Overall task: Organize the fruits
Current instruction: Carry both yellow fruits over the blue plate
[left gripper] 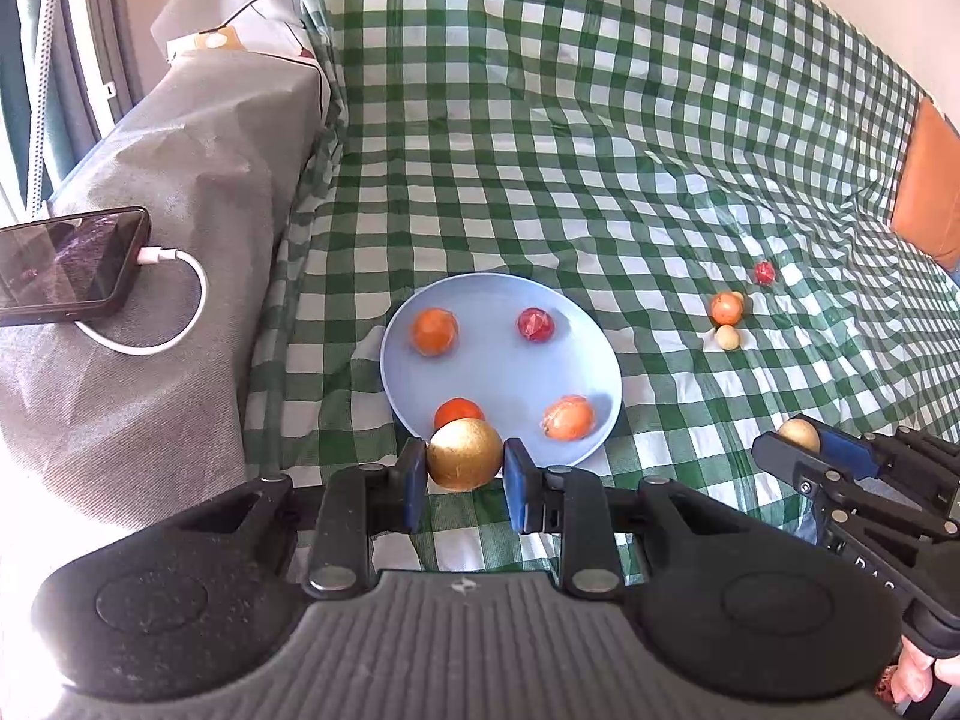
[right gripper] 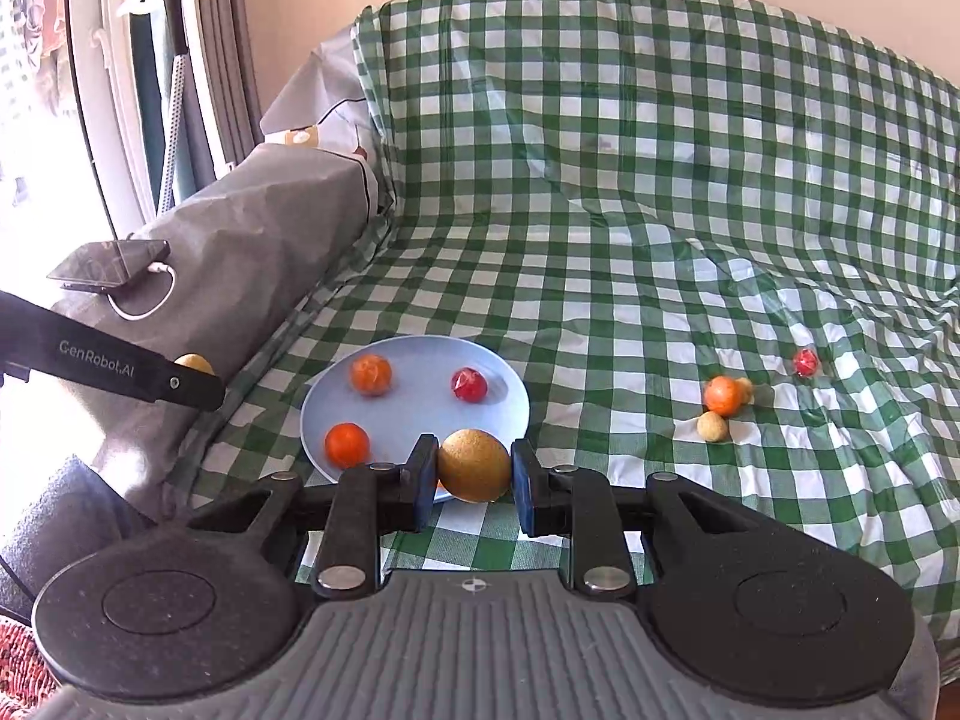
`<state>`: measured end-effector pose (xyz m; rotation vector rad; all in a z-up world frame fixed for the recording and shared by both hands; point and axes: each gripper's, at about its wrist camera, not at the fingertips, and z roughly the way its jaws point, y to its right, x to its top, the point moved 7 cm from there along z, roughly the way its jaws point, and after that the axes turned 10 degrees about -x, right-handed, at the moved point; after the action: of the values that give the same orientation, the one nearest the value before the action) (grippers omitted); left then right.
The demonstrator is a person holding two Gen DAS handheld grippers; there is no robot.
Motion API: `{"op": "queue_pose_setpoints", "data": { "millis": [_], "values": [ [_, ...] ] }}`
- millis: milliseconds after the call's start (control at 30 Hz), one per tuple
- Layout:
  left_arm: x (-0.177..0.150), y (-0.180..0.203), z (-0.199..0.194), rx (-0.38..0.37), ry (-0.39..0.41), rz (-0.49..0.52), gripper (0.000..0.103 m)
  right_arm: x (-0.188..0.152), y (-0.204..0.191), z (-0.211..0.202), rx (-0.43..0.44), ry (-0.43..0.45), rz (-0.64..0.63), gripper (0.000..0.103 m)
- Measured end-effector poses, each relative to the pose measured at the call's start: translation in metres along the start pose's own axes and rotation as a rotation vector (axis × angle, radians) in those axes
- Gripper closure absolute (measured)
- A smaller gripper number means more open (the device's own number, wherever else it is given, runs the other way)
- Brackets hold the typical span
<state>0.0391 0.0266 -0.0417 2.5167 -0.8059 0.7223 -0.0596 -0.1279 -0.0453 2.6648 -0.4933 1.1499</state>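
Observation:
A light blue plate [left gripper: 498, 360] lies on the green checked cloth and holds several fruits: three orange ones and a red one [left gripper: 534, 324]. My left gripper [left gripper: 465, 474] is shut on a golden-brown round fruit [left gripper: 465, 456] at the plate's near rim. My right gripper [right gripper: 474, 474] is shut on a similar brown fruit [right gripper: 474, 465], just right of the plate [right gripper: 504, 396]; it shows in the left wrist view [left gripper: 798, 435] too. An orange fruit [left gripper: 726, 307], two small pale ones [left gripper: 728, 337] and a red one [left gripper: 764, 272] lie loose on the cloth to the right.
A grey-covered armrest [left gripper: 180, 192] at the left carries a phone [left gripper: 66, 264] on a white charging cable. An orange cushion [left gripper: 930, 204] sits at the far right. The checked cloth [left gripper: 600, 120] rises up the backrest behind.

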Motion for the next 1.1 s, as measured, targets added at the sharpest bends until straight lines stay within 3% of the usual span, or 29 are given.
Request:
{"op": "queue_pose_setpoints", "data": {
  "millis": [400, 1033, 1067, 1100],
  "values": [
    [0.019, -0.007, 0.052, 0.009, -0.066, 0.016, 0.073, 0.008, -0.004, 0.049, 0.001, -0.063, 0.027, 0.076],
    [0.041, -0.032, 0.156, 0.099, -0.186, 0.039, 0.073, 0.016, -0.031, 0.162, 0.003, -0.145, -0.108, 0.076],
    [0.042, -0.032, 0.159, 0.101, -0.189, 0.046, 0.066, 0.016, -0.032, 0.167, 0.001, -0.146, -0.115, 0.076],
    [0.044, -0.031, 0.159, 0.108, -0.187, 0.049, 0.044, 0.017, -0.032, 0.17, 0.004, -0.152, -0.122, 0.076]
  ]
}}
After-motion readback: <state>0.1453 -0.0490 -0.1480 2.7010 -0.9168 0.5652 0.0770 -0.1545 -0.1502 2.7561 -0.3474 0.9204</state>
